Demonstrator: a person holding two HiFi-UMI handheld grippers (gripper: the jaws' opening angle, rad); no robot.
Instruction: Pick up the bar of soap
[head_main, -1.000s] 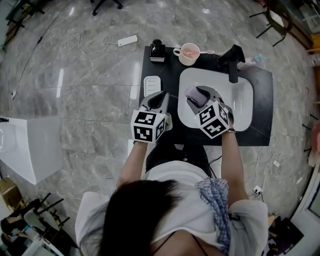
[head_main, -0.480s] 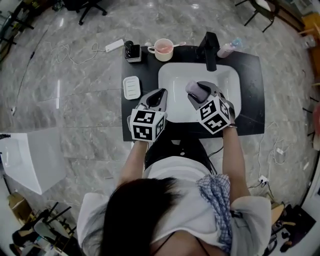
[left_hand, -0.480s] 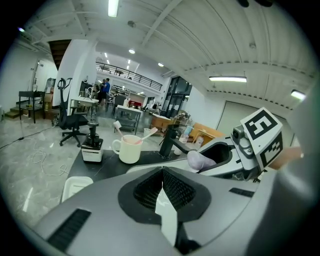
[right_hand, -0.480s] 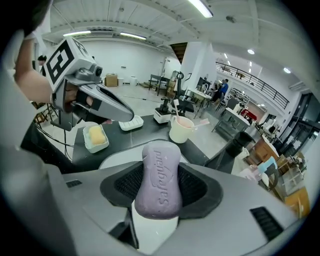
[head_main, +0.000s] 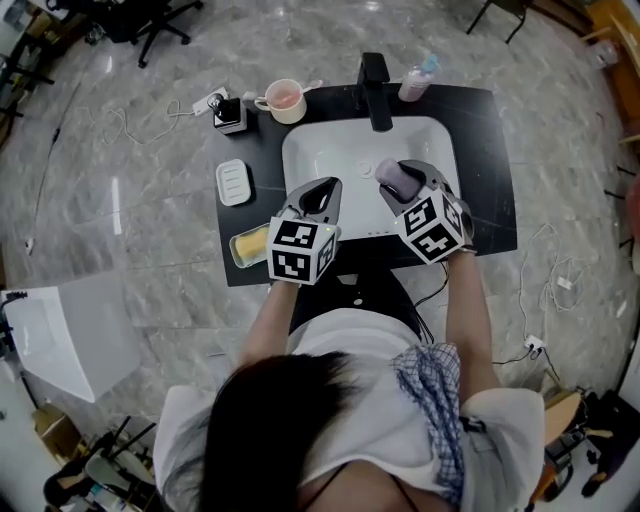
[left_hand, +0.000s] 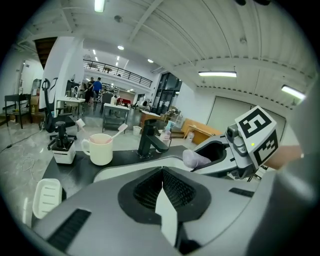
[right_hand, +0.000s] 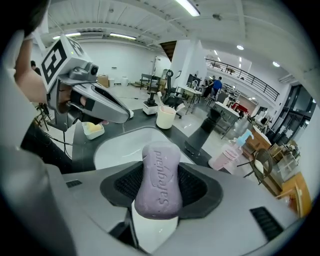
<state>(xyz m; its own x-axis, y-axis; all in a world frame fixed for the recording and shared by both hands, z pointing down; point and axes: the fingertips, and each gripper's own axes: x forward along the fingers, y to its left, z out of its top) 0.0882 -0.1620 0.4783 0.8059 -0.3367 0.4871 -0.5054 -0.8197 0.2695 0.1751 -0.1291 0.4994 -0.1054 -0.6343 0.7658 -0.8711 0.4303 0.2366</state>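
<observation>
A lilac bar of soap (right_hand: 160, 181) stands on end between the pads of my right gripper (right_hand: 161, 187), which is shut on it. In the head view this gripper (head_main: 400, 180) holds the soap (head_main: 392, 176) above the right half of the white basin (head_main: 330, 150). My left gripper (head_main: 318, 194) hovers over the basin's front left part. Its jaws (left_hand: 161, 186) are shut with nothing between them. From the left gripper view the soap (left_hand: 194, 159) shows at the right, held in the other gripper.
A black counter (head_main: 490, 160) carries the basin. A black faucet (head_main: 375, 78) stands at the back, a pink spray bottle (head_main: 415, 80) to its right. At the left are a cream mug (head_main: 285, 100), a black dispenser (head_main: 229, 115), a white soap dish (head_main: 234, 182) and a tray with a yellow block (head_main: 248, 245).
Both grippers have moved rightward across the sink; the left one went from the counter beside the soap dish to over the basin. The soap stays in the right jaws.
</observation>
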